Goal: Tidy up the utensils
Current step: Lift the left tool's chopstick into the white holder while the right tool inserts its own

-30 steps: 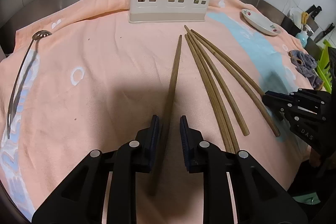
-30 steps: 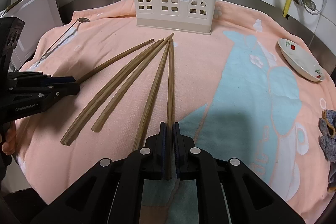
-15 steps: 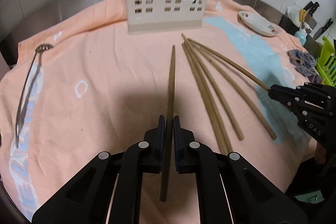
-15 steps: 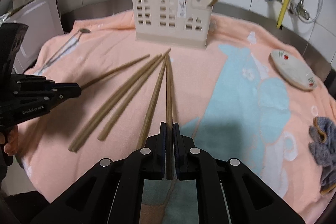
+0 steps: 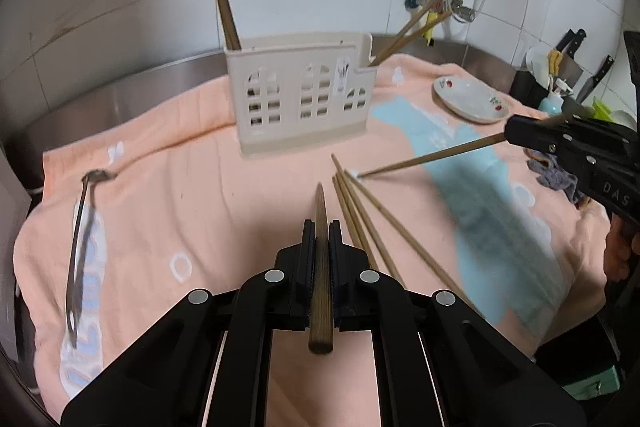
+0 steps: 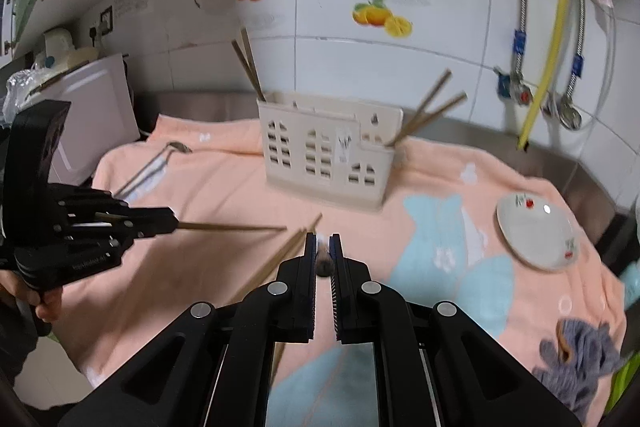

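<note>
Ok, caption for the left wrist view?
Left gripper and right gripper each lift one chopstick toward the holder.

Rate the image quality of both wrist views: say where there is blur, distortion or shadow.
Left wrist view: the left gripper and its chopstick are sharp; the ladle and blue towel print are motion-smeared; fisheye bends the wall tiles. Right wrist view: softer overall; the utensil holder, plate and loose chopsticks are blurred; dark vignette in the corners.
</note>
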`<state>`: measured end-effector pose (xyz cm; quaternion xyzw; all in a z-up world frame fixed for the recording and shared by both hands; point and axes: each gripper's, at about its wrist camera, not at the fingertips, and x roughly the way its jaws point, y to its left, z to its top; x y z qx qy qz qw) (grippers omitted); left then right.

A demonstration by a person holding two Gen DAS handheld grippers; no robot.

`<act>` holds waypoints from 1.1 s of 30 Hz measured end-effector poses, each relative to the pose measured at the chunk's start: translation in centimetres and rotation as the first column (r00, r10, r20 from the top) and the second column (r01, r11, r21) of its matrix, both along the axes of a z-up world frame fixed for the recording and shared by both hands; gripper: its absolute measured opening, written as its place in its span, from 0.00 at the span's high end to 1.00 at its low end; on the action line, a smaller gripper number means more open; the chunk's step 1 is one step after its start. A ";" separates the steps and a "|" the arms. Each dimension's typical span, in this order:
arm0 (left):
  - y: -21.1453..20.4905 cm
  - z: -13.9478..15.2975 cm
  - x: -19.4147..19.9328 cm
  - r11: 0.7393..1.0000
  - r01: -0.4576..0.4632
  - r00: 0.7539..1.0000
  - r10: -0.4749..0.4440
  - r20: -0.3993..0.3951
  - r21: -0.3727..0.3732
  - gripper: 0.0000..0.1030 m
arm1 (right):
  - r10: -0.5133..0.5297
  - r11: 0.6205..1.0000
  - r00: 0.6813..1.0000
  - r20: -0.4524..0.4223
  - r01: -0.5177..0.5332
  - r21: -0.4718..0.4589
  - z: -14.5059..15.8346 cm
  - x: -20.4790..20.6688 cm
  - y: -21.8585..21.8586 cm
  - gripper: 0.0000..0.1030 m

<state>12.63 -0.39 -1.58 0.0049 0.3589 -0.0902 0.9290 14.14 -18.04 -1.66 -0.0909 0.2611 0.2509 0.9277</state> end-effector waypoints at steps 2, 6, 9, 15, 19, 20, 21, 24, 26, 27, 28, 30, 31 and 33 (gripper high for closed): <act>0.1 0.7 0.5 1.000 0.002 1.000 -0.002 0.008 -0.005 0.94 | 0.014 1.000 1.000 0.004 -0.014 0.001 0.8 0.6 0.3 0.94; 0.5 1.9 1.5 1.000 0.003 1.000 -0.003 0.023 -0.014 0.94 | 0.038 0.999 0.999 0.005 -0.038 0.001 2.5 2.0 0.6 0.94; 0.6 3.2 2.4 1.000 0.008 0.999 -0.008 0.039 -0.008 0.94 | 0.053 0.999 0.999 0.003 -0.053 0.000 4.3 3.3 0.6 0.94; 0.6 5.4 4.4 0.999 0.033 0.998 -0.033 0.048 -0.004 0.94 | 0.067 0.998 0.998 0.003 -0.067 0.022 8.4 5.3 -0.2 0.94; 0.5 6.8 5.4 0.999 0.040 0.997 -0.040 0.064 0.014 0.94 | 0.071 0.997 0.997 0.024 -0.072 0.019 11.1 6.2 -0.7 0.94; 0.5 7.2 5.5 0.999 0.043 0.997 -0.043 0.068 0.015 0.94 | 0.070 0.997 0.997 0.033 -0.071 0.015 11.9 6.3 -0.7 0.94; 0.5 7.5 5.6 0.999 0.045 0.996 -0.046 0.073 0.015 0.94 | 0.067 0.998 0.997 0.044 -0.067 0.012 12.6 6.5 -0.9 0.94; 0.6 9.0 5.9 0.999 0.046 0.994 -0.048 0.099 0.017 0.94 | 0.059 0.998 0.996 0.068 -0.059 0.008 14.1 7.1 -1.2 0.94; 0.5 10.0 5.9 0.999 0.049 0.992 -0.051 0.119 0.020 0.94 | 0.050 0.999 0.996 0.080 -0.051 0.007 15.0 7.7 -1.3 0.94; 0.6 10.5 5.9 0.999 0.051 0.990 -0.053 0.128 0.018 0.94 | 0.043 0.999 0.995 0.085 -0.044 0.005 15.2 8.0 -1.3 0.94; 0.6 11.3 6.0 0.998 0.052 0.988 -0.054 0.143 0.018 0.94 | 0.036 0.999 0.995 0.090 -0.037 0.000 15.4 8.2 -1.2 0.94; 0.6 12.5 6.1 0.998 0.054 0.985 -0.056 0.161 0.018 0.94 | 0.025 1.000 0.996 0.084 -0.025 -0.004 15.4 9.3 -1.0 0.94; 0.5 13.2 6.1 0.998 0.053 0.983 -0.056 0.176 0.023 0.94 | 0.022 1.000 0.997 0.075 -0.022 -0.005 15.3 9.7 -0.9 0.94; 0.4 14.4 6.4 0.998 0.049 0.979 -0.054 0.198 0.031 0.94 | 0.014 1.000 0.998 0.059 -0.013 -0.016 14.8 10.8 -0.5 0.94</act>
